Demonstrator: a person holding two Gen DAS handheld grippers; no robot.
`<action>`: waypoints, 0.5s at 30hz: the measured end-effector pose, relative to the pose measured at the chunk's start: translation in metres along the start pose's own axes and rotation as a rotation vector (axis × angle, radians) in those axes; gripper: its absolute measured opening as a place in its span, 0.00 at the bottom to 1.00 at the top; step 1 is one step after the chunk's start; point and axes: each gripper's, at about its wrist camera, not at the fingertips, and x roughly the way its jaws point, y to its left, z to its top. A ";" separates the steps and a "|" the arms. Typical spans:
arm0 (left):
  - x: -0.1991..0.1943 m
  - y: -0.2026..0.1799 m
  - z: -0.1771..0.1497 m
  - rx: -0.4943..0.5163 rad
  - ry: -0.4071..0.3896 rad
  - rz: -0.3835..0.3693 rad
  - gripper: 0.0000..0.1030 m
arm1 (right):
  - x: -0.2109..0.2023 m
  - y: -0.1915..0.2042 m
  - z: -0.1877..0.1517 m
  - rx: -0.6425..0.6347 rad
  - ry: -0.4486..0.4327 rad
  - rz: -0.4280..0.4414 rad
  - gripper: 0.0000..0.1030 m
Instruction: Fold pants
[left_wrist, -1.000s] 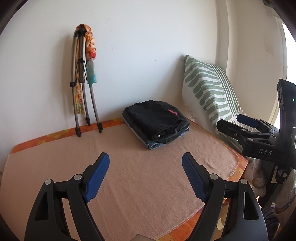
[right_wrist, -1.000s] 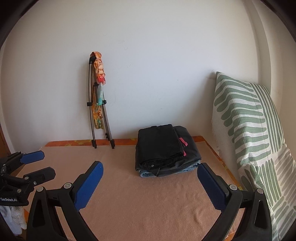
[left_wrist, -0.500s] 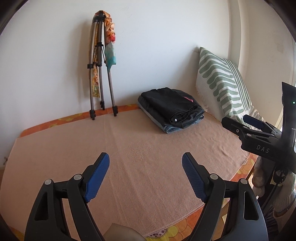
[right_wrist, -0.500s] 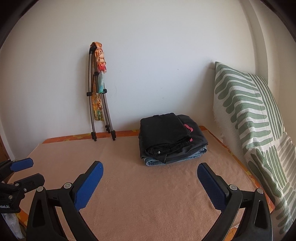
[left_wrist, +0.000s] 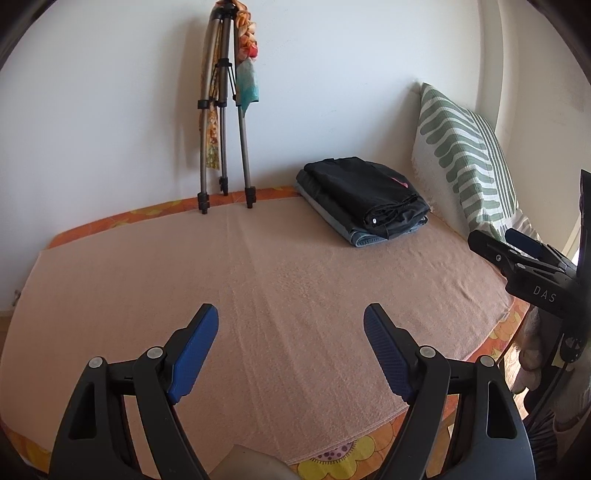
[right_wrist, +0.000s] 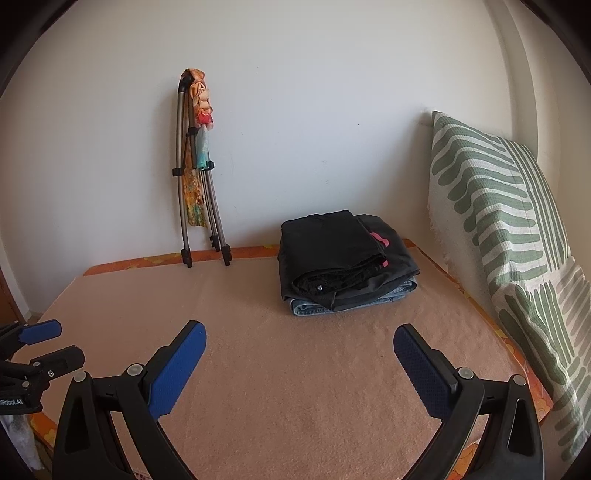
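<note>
A stack of folded pants (left_wrist: 364, 205), black ones on top of blue jeans, lies at the far right of the peach towel (left_wrist: 258, 288) that covers the bed. It also shows in the right wrist view (right_wrist: 345, 267). My left gripper (left_wrist: 291, 317) is open and empty, hovering over the near part of the towel. My right gripper (right_wrist: 300, 334) is open and empty, well short of the stack. Each gripper appears in the other's view, the right one (left_wrist: 517, 245) at the right edge, the left one (right_wrist: 37, 345) at the left edge.
A green-striped pillow (right_wrist: 506, 236) leans against the wall on the right, also in the left wrist view (left_wrist: 461, 158). A folded tripod with colourful cloth (right_wrist: 195, 173) leans on the back wall, seen too in the left wrist view (left_wrist: 225, 110). The orange flowered sheet edge (left_wrist: 332, 458) marks the bed's near side.
Both grippers have pulled back and risen, so the folded stack sits farther away. Both stay open and empty. The stack has not moved.
</note>
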 end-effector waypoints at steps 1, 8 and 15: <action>0.000 0.001 0.000 -0.002 -0.001 0.002 0.79 | 0.001 0.000 0.000 0.000 0.002 0.000 1.00; -0.001 0.003 0.000 -0.003 -0.005 -0.002 0.79 | 0.001 -0.001 0.000 -0.005 -0.004 -0.006 1.00; -0.002 0.002 -0.001 0.003 -0.004 -0.008 0.79 | 0.000 -0.001 0.000 -0.006 -0.004 -0.007 1.00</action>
